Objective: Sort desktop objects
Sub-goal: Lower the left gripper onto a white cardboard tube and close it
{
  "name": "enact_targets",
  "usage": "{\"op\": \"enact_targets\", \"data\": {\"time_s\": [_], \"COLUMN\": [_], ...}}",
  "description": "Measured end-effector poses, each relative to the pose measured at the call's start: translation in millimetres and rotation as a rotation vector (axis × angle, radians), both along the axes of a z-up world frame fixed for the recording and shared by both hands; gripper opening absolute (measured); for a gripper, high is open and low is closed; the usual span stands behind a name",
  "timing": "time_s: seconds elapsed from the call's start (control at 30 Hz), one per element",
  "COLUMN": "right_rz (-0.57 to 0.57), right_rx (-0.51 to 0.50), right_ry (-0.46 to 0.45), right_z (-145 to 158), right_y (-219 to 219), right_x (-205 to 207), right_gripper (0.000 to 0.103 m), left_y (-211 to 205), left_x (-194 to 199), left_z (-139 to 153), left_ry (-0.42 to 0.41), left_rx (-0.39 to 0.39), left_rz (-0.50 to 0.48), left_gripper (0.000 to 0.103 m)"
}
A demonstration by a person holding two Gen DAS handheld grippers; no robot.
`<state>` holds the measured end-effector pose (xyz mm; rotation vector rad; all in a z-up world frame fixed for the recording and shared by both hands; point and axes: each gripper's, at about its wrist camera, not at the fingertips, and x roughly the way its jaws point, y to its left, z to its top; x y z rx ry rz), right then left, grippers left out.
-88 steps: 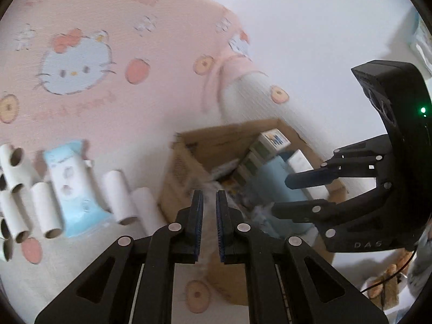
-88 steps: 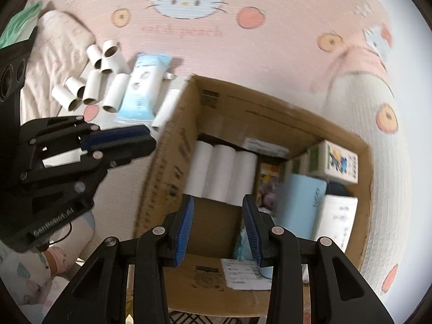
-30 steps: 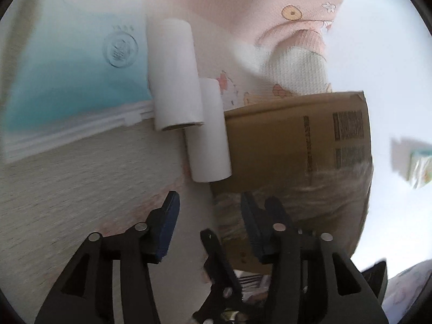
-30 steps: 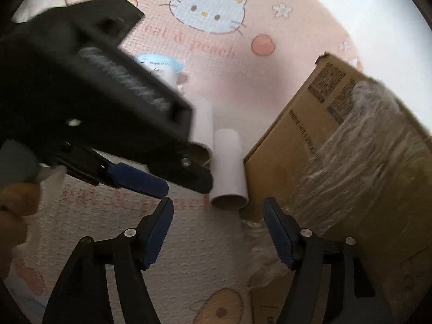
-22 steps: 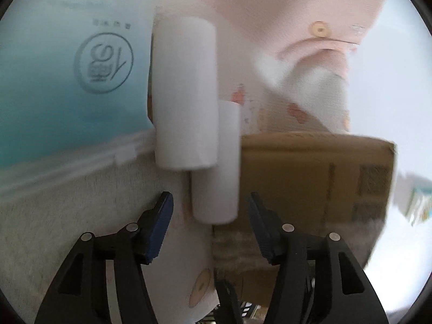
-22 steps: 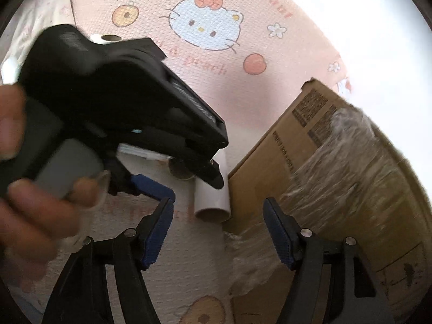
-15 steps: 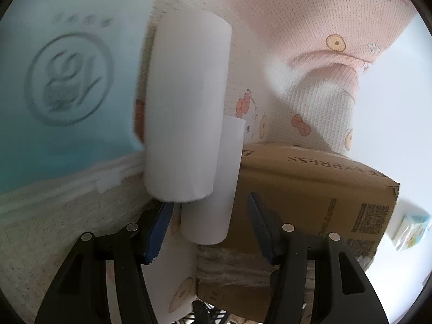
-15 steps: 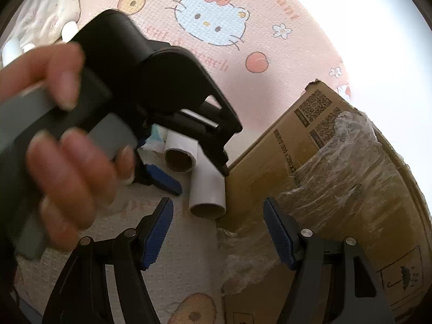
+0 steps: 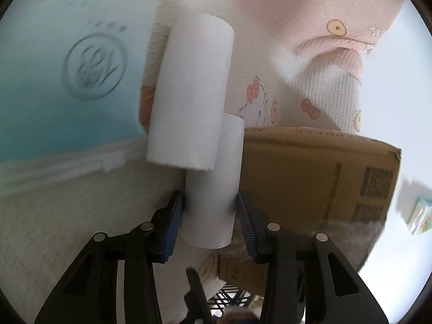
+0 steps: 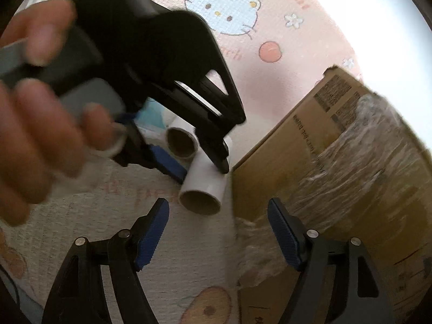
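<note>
Left wrist view. Left gripper (image 9: 210, 216): black frame, blue ribbed pads, jaws closing about a white cardboard tube (image 9: 213, 189) that lies between them; both pads sit against the tube's sides. The tube lies on a pink cartoon-print mesh mat (image 9: 283, 27), right up against the side of a brown cardboard box (image 9: 310, 172). Second white cardboard tube (image 9: 189, 94): larger in view, lying beside and partly over the first, towards the upper left. Pale blue soft pack with a round embossed emblem (image 9: 67, 81): left of the tubes, blurred.

Right wrist view. Right gripper (image 10: 218, 232): black frame, blue pads, jaws wide apart and opening, nothing between them; it hovers over the mat (image 10: 270, 21) near the box corner. Left gripper (image 10: 205, 162): held in a person's hand (image 10: 40, 124), blurred, its fingers straddling the nearer tube (image 10: 203, 186), whose brown open end faces the camera. Second tube (image 10: 182, 143): behind it, open end also visible. Cardboard box (image 10: 310, 140): right of the tubes, side partly covered in clear crinkled plastic film (image 10: 364, 162).
</note>
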<state>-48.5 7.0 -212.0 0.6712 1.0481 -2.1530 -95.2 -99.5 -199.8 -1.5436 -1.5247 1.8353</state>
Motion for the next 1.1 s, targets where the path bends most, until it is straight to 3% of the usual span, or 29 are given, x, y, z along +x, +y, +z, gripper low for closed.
{"op": "enact_targets", "data": {"time_s": [0.27,0.5,0.63,0.73,0.9,1.07,1.1], "right_rz": [0.022,0.031,0.119,0.116,0.140,0.195,0.203], "right_rx": [-0.033,-0.112,-0.146,-0.153,-0.221,-0.159,-0.148], "right_ry": [-0.192,-0.487,-0.579,-0.671,-0.663,-0.673,-0.660], "right_z": [-1.8,-1.6,-4.5,-18.7,-21.5,-26.1,-27.2], "right_y": [-5.3,2.9,10.9,18.4,28.0,16.4,15.0], "right_x": [-10.5,-26.5,-23.9,-27.0,-30.1,-25.3,-23.4], "right_gripper": [0.074,0.074,0.074,0.074,0.077,0.102,0.103], "left_y": [-0.6,6.3,6.6,4.9,2.9,6.1,6.5], "left_x": [38.9,77.4,96.4,108.4,122.2,121.9,122.3], "left_z": [1.9,10.0,12.3,10.7,3.2,-1.2,-2.0], "left_ry": [0.006,0.053,0.050,0.046,0.027,0.017,0.014], "left_rx": [-0.022,-0.112,-0.150,-0.139,-0.101,-0.091,-0.089], "left_rz": [0.022,0.044,0.069,0.102,0.144,0.147,0.148], "left_gripper": [0.045,0.045,0.045,0.045,0.045,0.049,0.049]}}
